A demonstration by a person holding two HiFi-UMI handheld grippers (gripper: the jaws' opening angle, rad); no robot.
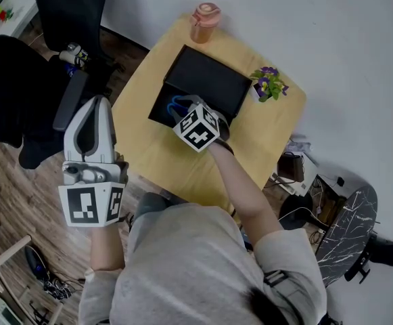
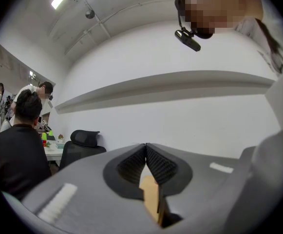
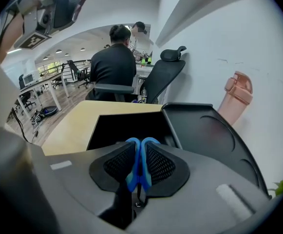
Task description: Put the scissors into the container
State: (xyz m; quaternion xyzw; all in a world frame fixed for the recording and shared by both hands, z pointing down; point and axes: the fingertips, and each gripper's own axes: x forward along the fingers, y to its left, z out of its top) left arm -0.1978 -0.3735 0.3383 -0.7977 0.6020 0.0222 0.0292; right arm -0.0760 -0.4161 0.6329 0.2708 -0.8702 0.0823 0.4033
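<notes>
The blue-handled scissors (image 3: 139, 165) are pinched by their handles in my right gripper (image 3: 140, 149), which is shut on them. In the head view this gripper (image 1: 182, 108) hangs over the near left corner of the black container (image 1: 168, 93), with the blue scissors (image 1: 178, 103) just above its opening. The container's dark opening (image 3: 129, 125) lies right ahead of the jaws, its lid (image 3: 205, 136) folded back to the right. My left gripper (image 1: 96, 107) is held off the table's left side, jaws shut with nothing between them (image 2: 145, 148).
The container stands on a small wooden table (image 1: 162, 156). A pink bottle (image 1: 204, 22) is at the far edge and a purple flower pot (image 1: 269, 84) at the right. A black office chair (image 1: 67, 12) and a seated person (image 3: 113, 62) are to the left.
</notes>
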